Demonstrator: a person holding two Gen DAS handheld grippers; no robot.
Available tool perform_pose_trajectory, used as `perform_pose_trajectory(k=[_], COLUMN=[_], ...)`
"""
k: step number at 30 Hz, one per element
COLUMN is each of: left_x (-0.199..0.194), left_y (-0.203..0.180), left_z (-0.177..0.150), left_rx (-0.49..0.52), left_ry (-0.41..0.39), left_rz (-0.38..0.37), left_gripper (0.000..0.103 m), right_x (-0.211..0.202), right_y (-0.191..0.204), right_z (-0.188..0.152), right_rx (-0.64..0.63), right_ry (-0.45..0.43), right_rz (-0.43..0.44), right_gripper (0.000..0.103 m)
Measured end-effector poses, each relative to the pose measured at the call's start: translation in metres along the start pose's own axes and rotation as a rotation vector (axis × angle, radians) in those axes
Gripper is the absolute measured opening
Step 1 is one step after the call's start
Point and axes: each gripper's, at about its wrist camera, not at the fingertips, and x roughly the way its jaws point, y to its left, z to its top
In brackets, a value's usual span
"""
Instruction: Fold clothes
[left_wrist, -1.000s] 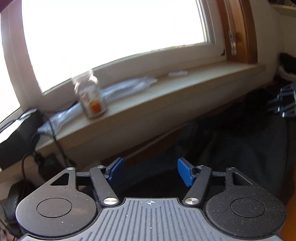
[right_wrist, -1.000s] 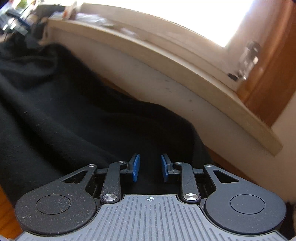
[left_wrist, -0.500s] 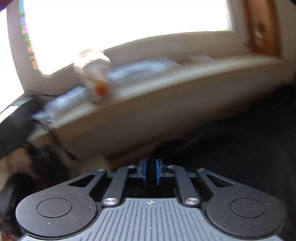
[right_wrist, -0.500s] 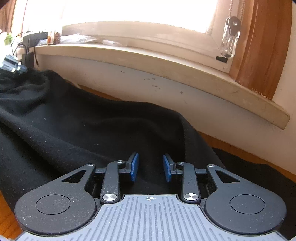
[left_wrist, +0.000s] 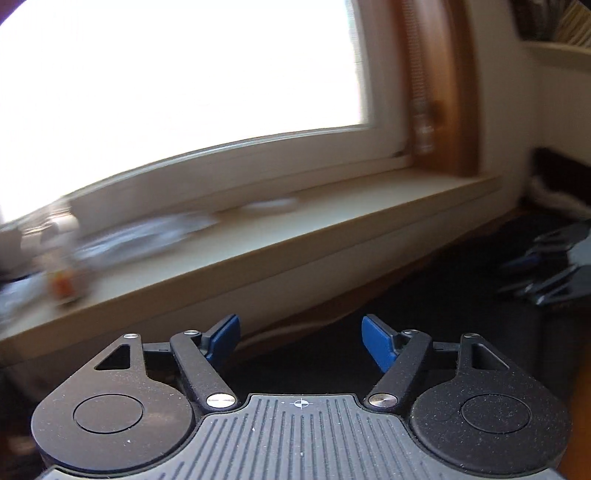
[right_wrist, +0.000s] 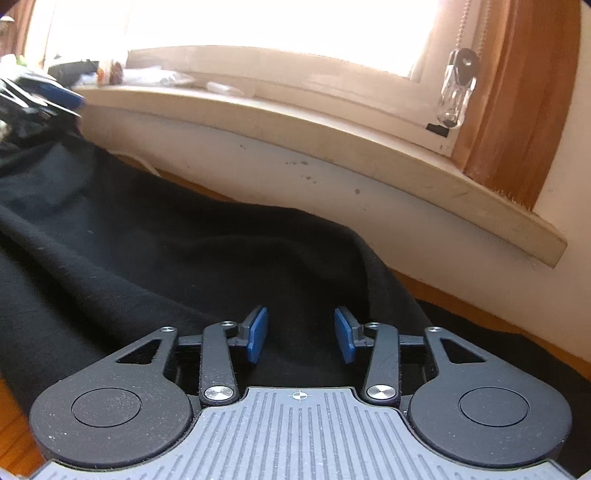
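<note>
Left gripper (left_wrist: 300, 341) swung right and let go, jaws opening empty; right gripper (right_wrist: 301, 339) opening over black cloth (right_wrist: 155, 251), nothing pinched. No readable writing.

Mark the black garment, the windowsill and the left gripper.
black garment (right_wrist: 155, 258), right wrist view, on a broad fold.
windowsill (right_wrist: 295, 122), right wrist view, on its top surface.
left gripper (left_wrist: 299, 338), left wrist view, midway between its blue fingertips, jaws opening.

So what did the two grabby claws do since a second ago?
The left gripper pinched shut half a second ago, seemingly on the black cloth, then slid right along the windowsill; its jaws are opening, nothing pinched. The right gripper is opening too, the cloth lying loose between its blue pads. The cloth stayed spread on the wooden table.
</note>
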Motion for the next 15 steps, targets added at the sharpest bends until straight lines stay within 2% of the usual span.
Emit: perform_pose_trajectory(k=[4,7,11,15], left_x=[0.039,0.066,0.091,0.104], left_y=[-0.047,-0.08,-0.103,-0.106], left_z=[0.015,0.024,0.02,0.002], left_rx=[0.045,0.081,0.113,0.11], left_ry=[0.001,0.009,0.044,0.11], left_rz=[-0.103,-0.17,-0.257,-0.327], left_gripper=[0.078,0.078,0.078,0.078], right_x=[-0.042,-0.078,-0.119,-0.155], right_y=[-0.023,-0.044,-0.066,-0.077], right_z=[-0.008,-0.026,-0.058,-0.089], right_rx=[0.07,0.102,0.134,0.158], right_ry=[-0.03,-0.026,-0.001,0.021], right_rz=[0.014,-0.016,-0.066,-0.104], right_gripper=[0.046,0.048,0.048,0.048])
